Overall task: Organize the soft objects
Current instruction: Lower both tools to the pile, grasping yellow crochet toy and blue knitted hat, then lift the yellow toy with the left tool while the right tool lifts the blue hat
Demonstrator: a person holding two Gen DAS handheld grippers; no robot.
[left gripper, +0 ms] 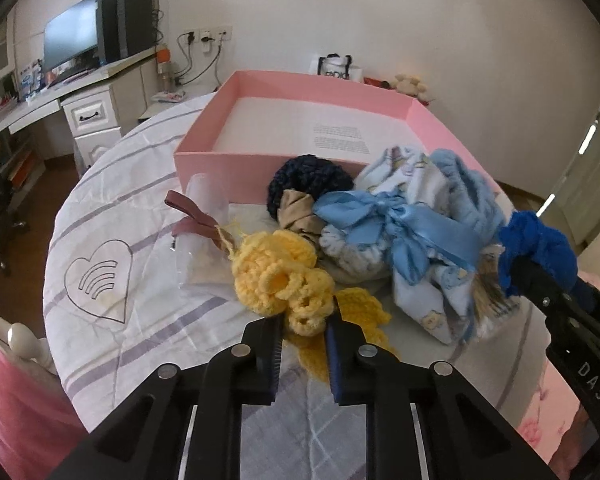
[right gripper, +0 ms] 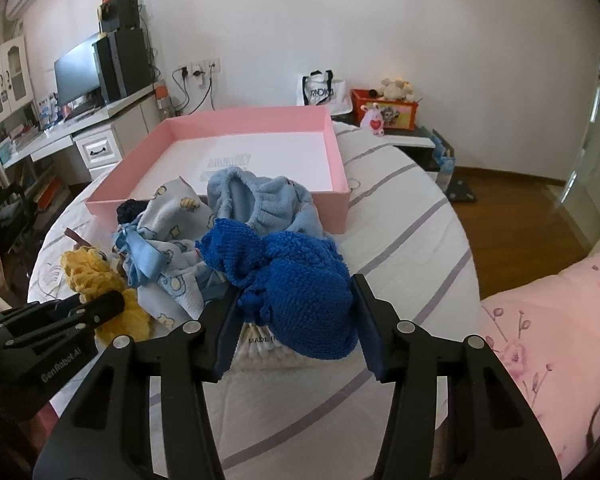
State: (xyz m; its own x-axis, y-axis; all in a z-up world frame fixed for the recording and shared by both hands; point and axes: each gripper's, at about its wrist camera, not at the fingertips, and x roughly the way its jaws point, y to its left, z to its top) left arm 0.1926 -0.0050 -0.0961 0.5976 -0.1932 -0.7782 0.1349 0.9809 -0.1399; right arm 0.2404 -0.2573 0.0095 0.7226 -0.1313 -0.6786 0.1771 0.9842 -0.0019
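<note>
**Clearances and obstructions around the pile**

Soft items heaped together against the near wall of the pink box, closing the direct low path to the box across the pile's width. Open top and bare white floor inside the box, reachable from above. Bare striped tablecloth to the left of the yellow crochet piece and to the right of the dark blue knit. Left gripper and right gripper side by side, near each other, crowding the near edge. Pink quilt bordering the table at right.

Home bedroom, bed, desk, monitor
</note>
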